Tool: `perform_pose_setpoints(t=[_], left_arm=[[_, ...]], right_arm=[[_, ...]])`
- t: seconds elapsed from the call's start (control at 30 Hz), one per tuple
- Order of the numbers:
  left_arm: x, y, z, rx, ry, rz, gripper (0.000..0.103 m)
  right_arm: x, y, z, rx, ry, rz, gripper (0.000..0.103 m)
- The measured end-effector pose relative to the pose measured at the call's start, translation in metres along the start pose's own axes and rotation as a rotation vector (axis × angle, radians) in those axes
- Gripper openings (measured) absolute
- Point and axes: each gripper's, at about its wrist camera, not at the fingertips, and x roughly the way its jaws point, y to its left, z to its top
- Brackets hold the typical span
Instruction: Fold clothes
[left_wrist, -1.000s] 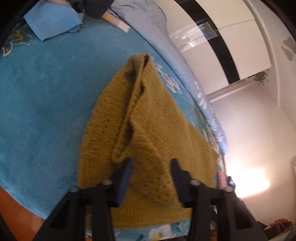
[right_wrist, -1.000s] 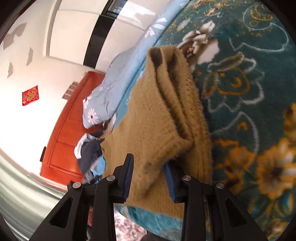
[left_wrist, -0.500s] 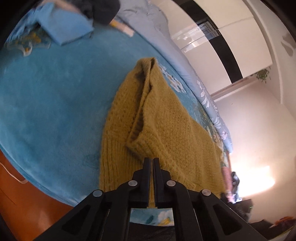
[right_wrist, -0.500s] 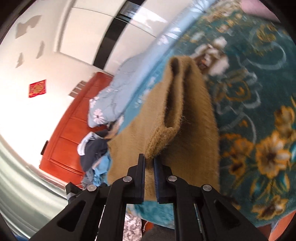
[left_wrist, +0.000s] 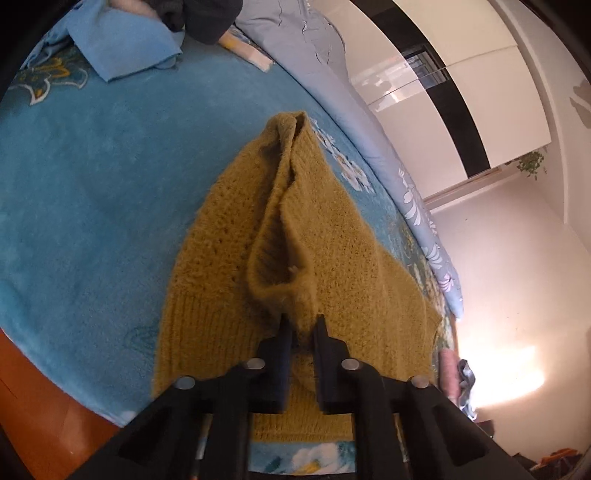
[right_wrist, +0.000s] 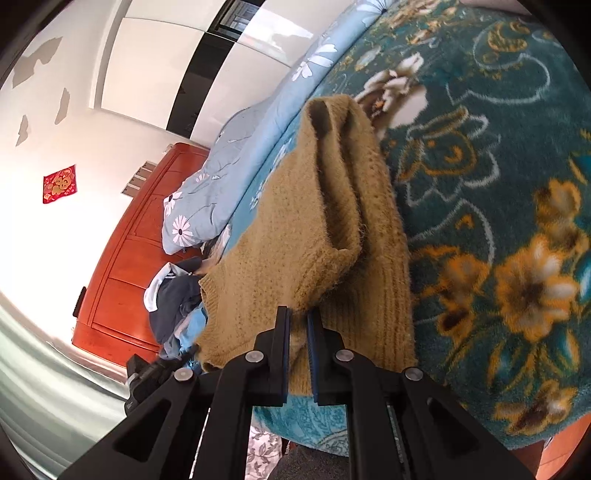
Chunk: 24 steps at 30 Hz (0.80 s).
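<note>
- Both jaw pairs, apart a second ago, now clamp the mustard sweater (left_wrist: 258, 229): left hand-held gripper (left_wrist: 301, 326) and right hand-held gripper (right_wrist: 299, 319) each pinch a cuff.
- Sweater lies on the bed's teal blanket (left_wrist: 92, 177); its near hem is hidden behind the gripper bodies.

The left gripper (left_wrist: 302, 326) has its two black fingers drawn close, clamped on a raised fold of the mustard knit sweater (left_wrist: 229, 236). The right gripper (right_wrist: 299, 320) is likewise nearly closed, pinching another lifted fold of that sweater between its fingers.
</note>
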Motion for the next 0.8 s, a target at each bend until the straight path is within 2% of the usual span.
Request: perform_pose_setpoints(t=[0.2,0.27,0.37,0.43,0.5,0.57,0.6,0.63,0.7,0.8], left_arm=[[-0.022,0.008,-0.011,0.045,-0.01,0.014,0.01],[-0.018,0.022,-0.016,0.024,0.017,0.056,0.01],[-0.013,0.035,-0.017,-0.033,0.043,0.036,0.014],[-0.019,0.035,-0.012,-0.028,0.031,0.047,0.015],[-0.027,0.033,-0.007,-0.012,0.003,0.086,0.022],[-0.04,0.026,-0.006,0.02,-0.066,0.164,0.033],[-0.046,0.021,-0.007,0.043,-0.102,0.2,0.052],[-0.052,0.016,-0.008,0.069,-0.139,0.236,0.068],[-0.051,-0.002,-0.013,0.136,-0.144,0.227,0.07],[-0.029,-0.039,-0.023,0.276,-0.075,0.173,0.072]], right_arm=[[-0.008,0.012,-0.006,-0.086,0.001,-0.003,0.007],[-0.006,0.006,-0.008,-0.076,0.012,-0.036,0.007],[-0.003,-0.008,-0.011,-0.044,0.034,-0.096,0.007],[-0.007,-0.004,-0.012,-0.072,0.033,-0.118,0.008],[-0.014,-0.003,-0.012,-0.091,0.014,-0.141,0.009],[-0.023,-0.004,-0.011,-0.103,-0.021,-0.164,0.009],[-0.027,-0.004,-0.011,-0.108,-0.038,-0.176,0.017],[-0.032,-0.005,-0.01,-0.114,-0.056,-0.188,0.04],[-0.04,-0.006,-0.009,-0.121,-0.089,-0.212,0.071],[-0.032,-0.02,-0.003,-0.043,-0.094,-0.209,0.071]])
